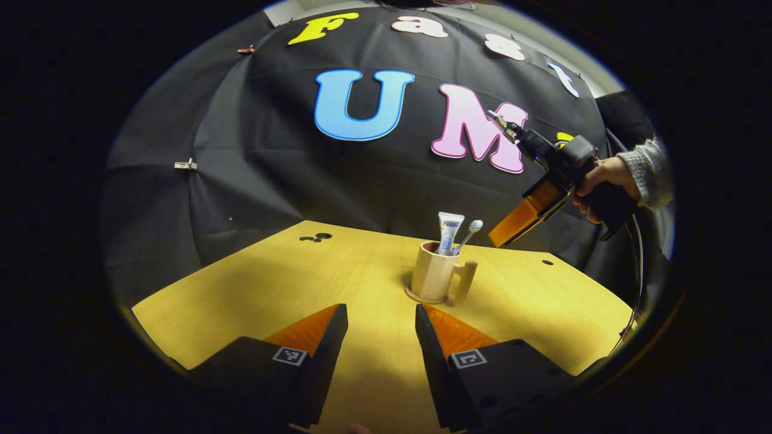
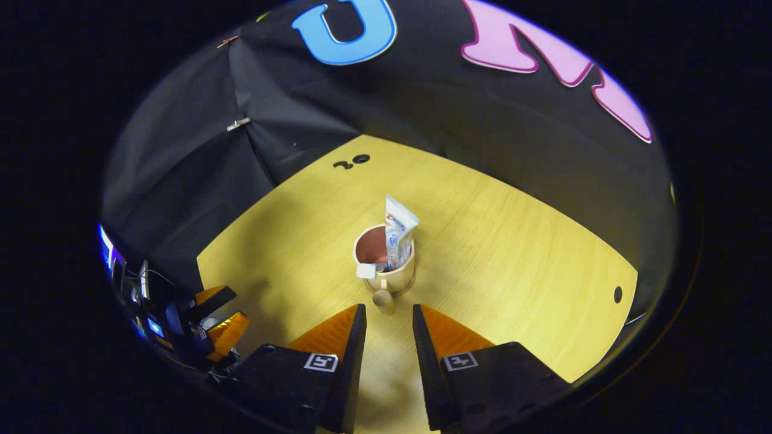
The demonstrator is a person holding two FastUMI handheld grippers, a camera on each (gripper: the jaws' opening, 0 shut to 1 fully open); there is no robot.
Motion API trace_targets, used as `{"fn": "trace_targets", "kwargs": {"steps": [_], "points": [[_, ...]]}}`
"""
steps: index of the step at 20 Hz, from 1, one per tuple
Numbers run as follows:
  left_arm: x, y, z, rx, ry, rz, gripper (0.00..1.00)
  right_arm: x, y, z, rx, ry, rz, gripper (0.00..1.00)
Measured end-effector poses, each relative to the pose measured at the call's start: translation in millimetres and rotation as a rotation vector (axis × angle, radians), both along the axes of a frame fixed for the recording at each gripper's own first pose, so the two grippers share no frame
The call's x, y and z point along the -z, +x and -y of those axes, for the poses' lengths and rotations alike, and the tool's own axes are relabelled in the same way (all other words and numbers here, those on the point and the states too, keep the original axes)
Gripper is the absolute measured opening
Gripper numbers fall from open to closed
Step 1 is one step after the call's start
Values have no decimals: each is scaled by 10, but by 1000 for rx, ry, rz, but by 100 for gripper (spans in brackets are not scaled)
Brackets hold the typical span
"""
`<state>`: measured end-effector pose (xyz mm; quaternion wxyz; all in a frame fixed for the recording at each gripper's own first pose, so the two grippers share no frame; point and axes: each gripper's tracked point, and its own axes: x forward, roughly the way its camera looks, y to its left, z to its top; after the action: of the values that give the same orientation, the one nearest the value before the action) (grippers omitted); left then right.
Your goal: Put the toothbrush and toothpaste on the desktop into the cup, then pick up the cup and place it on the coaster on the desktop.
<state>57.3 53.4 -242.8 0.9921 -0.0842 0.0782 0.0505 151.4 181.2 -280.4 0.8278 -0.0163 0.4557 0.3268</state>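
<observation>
Both your grippers, left [image 1: 381, 337] and right [image 2: 389, 337], hold jaws wide, empty. Beige handled cup [image 1: 432, 274] with white toothpaste tube [image 1: 449, 232] and toothbrush [image 1: 469, 234] already sits on its round coaster [image 1: 411, 296] on the yellow wooden desk [image 1: 271, 283]; you likely need only withdraw

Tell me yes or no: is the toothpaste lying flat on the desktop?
No, the toothpaste stands upright inside the cup beside the toothbrush, not lying on the desktop.

A light wooden desktop [image 1: 253, 283] is seen, with small dark holes [image 1: 315, 237] near its far edge. A round coaster [image 1: 427, 298] is laid near the middle of the desktop, well apart from the holes, and a beige handled cup [image 1: 433, 272] is stood on the coaster.
</observation>
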Motion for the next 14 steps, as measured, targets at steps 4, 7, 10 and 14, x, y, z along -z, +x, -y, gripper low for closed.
{"fn": "trace_targets", "kwargs": {"steps": [4, 7, 10, 14], "points": [[-308, 25, 125, 29, 16, 21, 71, -447, -127, 46, 9, 159, 106, 50], [-544, 42, 207, 45, 29, 36, 71, -682, -225, 110, 15, 239, 194, 50], [-804, 31, 300, 59, 58, 56, 71, -887, -280, 179, 50, 311, 266, 50], [-1094, 26, 384, 63, 62, 75, 72, -1110, -403, 270, 107, 419, 331, 51]]}}
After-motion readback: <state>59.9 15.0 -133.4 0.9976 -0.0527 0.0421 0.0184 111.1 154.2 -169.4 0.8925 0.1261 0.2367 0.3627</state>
